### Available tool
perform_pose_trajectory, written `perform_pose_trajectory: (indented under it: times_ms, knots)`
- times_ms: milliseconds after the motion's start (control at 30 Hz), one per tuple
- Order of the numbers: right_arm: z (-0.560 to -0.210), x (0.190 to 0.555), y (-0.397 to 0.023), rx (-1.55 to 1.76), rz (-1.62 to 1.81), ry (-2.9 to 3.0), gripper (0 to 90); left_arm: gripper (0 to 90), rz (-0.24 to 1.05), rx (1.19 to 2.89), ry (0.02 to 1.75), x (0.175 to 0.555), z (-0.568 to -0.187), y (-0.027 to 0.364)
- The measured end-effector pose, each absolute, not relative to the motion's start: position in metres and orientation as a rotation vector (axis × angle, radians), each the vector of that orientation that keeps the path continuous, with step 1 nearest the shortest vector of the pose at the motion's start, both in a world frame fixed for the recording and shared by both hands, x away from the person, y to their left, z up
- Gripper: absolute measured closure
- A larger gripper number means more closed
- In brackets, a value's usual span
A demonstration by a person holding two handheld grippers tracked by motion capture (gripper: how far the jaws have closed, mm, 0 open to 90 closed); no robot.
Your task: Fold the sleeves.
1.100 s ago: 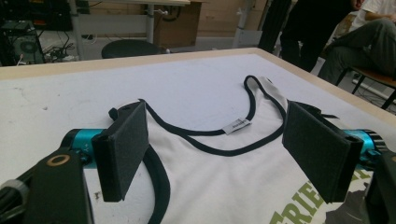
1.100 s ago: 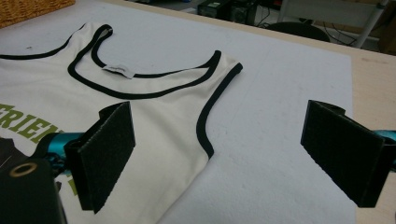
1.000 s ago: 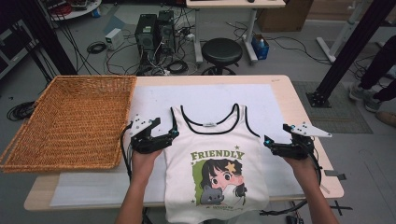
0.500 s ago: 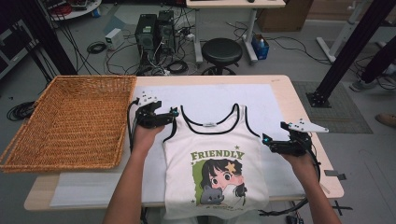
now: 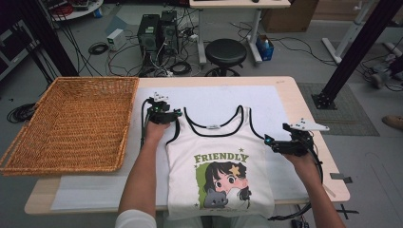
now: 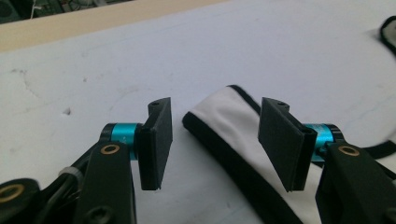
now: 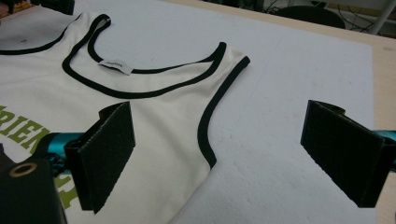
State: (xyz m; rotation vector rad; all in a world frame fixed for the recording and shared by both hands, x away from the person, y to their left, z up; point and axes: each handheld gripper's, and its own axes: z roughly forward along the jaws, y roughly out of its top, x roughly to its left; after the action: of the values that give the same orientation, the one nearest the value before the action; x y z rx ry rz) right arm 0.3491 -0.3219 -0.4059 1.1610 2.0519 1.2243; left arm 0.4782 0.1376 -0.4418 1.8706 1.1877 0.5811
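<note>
A white tank top with black trim and a "FRIENDLY" cartoon print lies flat on the white mat. My left gripper sits at the top of its left shoulder strap. In the left gripper view the strap end lies between the jaws of that gripper; they have just been closing, and the pads stand clear of the cloth. My right gripper hovers at the shirt's right armhole. It is wide open over the trimmed armhole edge.
A large wicker basket stands at the table's left, close to the left hand. Bare white mat stretches beyond the shirt's neckline. Past the table's far edge are a black stool, computer towers and floor cables.
My left gripper has moved away from the person, from beside the shirt's chest up to the left strap's top, and its jaws have narrowed. The right gripper has stayed put.
</note>
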Motion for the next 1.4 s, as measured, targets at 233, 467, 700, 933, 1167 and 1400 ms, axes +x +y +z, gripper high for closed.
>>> perform_pose_trajectory:
  times_ms: [233, 467, 700, 933, 1167, 1400]
  knots:
    - [-0.416, 0.369, -0.313, 1.190, 1.176, 2.083, 9.5, 55.7, 0.611, 1.944, 1.182, 0.482, -0.450, 0.127]
    - [-0.424, 0.415, -0.301, 1.238, 1.106, 2.129, 20.0, 82.6, 0.631, 1.991, 1.187, 0.482, -0.451, 0.119]
    - [-0.420, 0.472, -0.291, 1.243, 1.042, 2.220, 47.3, 84.5, 0.614, 1.974, 1.201, 0.482, -0.451, 0.120]
    - [-0.430, 0.509, -0.275, 1.233, 0.953, 2.277, 45.6, 85.7, 0.576, 1.940, 1.205, 0.482, -0.450, 0.125]
    - [-0.445, 0.525, -0.264, 1.209, 0.971, 2.348, 56.7, 86.3, 0.537, 1.895, 1.204, 0.481, -0.450, 0.130]
    - [-0.440, 0.521, -0.260, 1.138, 0.939, 2.385, 86.6, 86.2, 0.498, 1.785, 1.219, 0.472, -0.446, 0.143]
